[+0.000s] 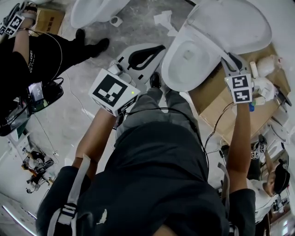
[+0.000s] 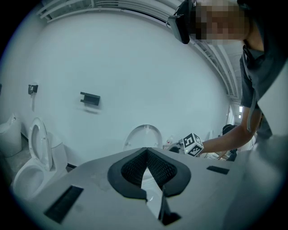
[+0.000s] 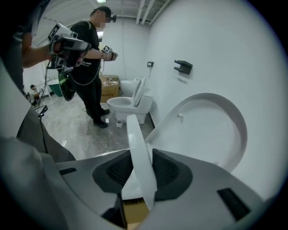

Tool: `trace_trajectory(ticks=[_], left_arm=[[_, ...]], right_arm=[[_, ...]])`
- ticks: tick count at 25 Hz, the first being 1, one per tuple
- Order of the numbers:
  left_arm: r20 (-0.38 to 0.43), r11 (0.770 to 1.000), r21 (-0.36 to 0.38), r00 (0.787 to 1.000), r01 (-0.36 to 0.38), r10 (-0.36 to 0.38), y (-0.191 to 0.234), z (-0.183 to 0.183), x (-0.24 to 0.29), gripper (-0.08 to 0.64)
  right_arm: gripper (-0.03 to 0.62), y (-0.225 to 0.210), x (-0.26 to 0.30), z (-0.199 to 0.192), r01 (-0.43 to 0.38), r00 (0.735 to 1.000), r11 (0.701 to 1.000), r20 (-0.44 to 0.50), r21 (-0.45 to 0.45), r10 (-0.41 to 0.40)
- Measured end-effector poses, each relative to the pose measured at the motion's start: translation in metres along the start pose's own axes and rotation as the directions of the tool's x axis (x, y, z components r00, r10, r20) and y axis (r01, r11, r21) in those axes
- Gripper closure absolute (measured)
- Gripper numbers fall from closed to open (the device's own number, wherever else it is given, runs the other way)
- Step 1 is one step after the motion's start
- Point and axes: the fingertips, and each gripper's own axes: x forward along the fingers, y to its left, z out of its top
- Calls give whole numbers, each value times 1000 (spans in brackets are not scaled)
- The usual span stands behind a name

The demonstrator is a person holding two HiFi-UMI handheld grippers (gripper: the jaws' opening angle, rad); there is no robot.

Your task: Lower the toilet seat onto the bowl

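A white toilet stands at the upper right of the head view, with its bowl [image 1: 186, 62] open and its lid [image 1: 239, 23] leaning back towards the wall. My right gripper [image 1: 233, 63] is at the bowl's right side, shut on the rim of the toilet seat [image 3: 137, 143]. The seat runs edge-on between the dark pads of my right gripper [image 3: 141, 173], tilted partway, in front of the raised lid [image 3: 216, 130]. My left gripper [image 1: 140, 57] hovers over the floor left of the bowl, open and holding nothing. In its own view my left gripper [image 2: 148, 168] points at the wall.
A second toilet [image 1: 92, 11] stands further along the wall, with a paper roll [image 1: 116, 20] beside it. Another person in black [image 1: 27, 60] stands at the left, holding grippers. Flattened cardboard [image 1: 216, 101] lies under the toilet, bottles and clutter to its right. A dark bracket [image 2: 90, 99] hangs on the wall.
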Motion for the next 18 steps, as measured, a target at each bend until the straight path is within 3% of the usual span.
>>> trace_trajectory(ticks=[3, 8, 18], left_arm=[[-26, 1000, -4, 1000, 0, 0, -1, -4, -2, 555], [4, 1000, 12, 1000, 26, -26, -12, -7, -7, 555], [-2, 998, 13, 998, 55, -55, -20, -14, -8, 555]], right_arm=[[460, 35, 1, -13, -54, 998, 998, -35, -20, 53], [448, 96, 5, -40, -151, 985, 987, -89, -62, 145], [425, 144, 17, -63, -248, 959, 965, -158, -80, 234]])
